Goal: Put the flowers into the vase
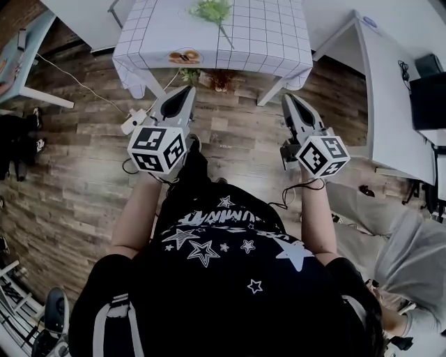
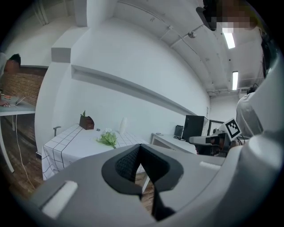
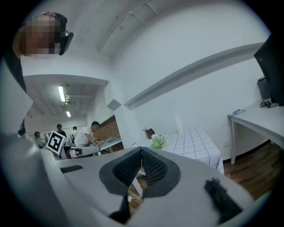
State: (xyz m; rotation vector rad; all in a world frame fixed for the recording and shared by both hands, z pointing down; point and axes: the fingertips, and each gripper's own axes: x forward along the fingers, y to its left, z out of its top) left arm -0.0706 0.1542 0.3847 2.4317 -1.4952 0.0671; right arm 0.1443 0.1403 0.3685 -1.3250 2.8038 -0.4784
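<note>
Holding left gripper (image 1: 185, 90) and right gripper (image 1: 290, 98) side by side, short of the checked worktop (image 1: 268, 43), with fingers (image 2: 127, 163) clenched on nothing; flowers (image 1: 212, 10) lying at its far side.

Your head view cut the checked table (image 1: 209, 42) and the flowers (image 1: 212, 10) off at its top edge. Your hands were hidden under the left gripper (image 1: 187, 90) and right gripper (image 1: 288, 99). The pale upright thing (image 2: 123, 125) behind the flowers was too small for you to tell as a vase. So was the brown thing (image 1: 185, 57) on the cloth.
</note>
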